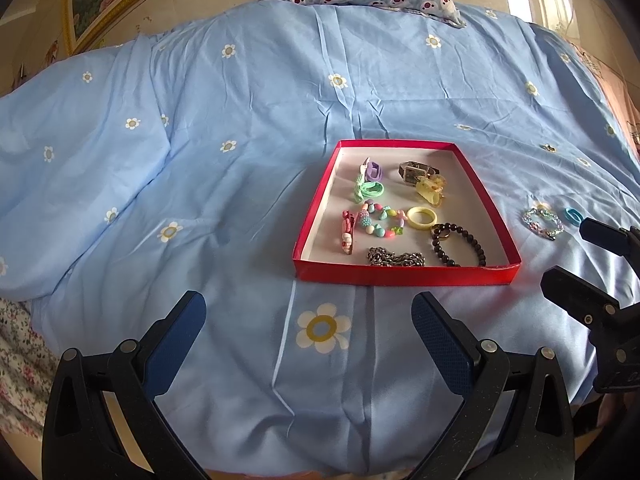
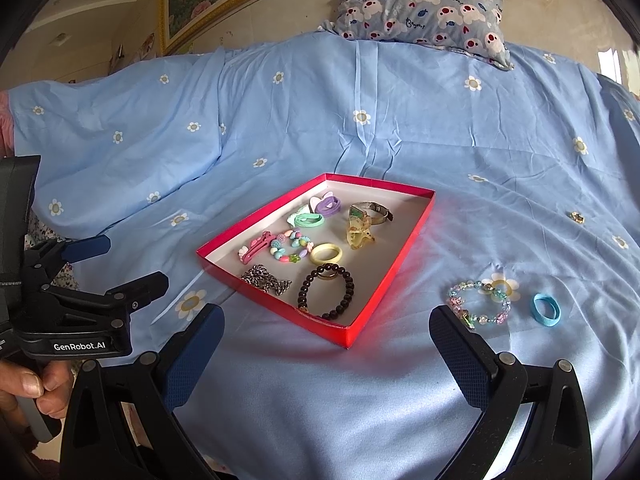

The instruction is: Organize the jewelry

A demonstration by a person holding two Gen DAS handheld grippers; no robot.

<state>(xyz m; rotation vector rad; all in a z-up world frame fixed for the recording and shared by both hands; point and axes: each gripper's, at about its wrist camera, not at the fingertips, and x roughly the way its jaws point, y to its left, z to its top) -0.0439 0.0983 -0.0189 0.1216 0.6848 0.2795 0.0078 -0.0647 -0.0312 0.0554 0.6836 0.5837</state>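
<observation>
Both grippers hover low over the blue flowered bedsheet [image 1: 240,100], nothing in either.

Left gripper [image 1: 308,332]: jaws spread wide, empty. Red tray [image 1: 404,274] sits straight ahead of it, near, not touching. In the right wrist view the left gripper [image 2: 120,264] shows at the left edge, well left of the tray [image 2: 276,312].

Right gripper [image 2: 326,340]: jaws spread wide, empty. Tray is ahead and slightly left; its near corner sits between the fingers' lines of sight.

Still loose on the sheet, right of the tray:
- clear beaded bracelet [image 2: 478,304], just ahead of the right finger's tip, appears clear of it
- blue hair tie [image 2: 545,309], just right of the bracelet
- small gold piece [image 2: 577,217], farther back, well apart from the rest

Already in the tray: black bead bracelet [image 1: 458,244] with a ring [image 1: 440,233] inside its loop, silver chain [image 1: 396,258], yellow bangle [image 1: 422,217], pastel bead bracelet [image 1: 382,222], pink clip [image 1: 347,232], green hair tie [image 1: 370,190], purple hair tie [image 1: 374,170], watch [image 1: 416,170], yellow claw clip [image 1: 430,188].

Pillow [image 2: 420,12] at the far end.
</observation>
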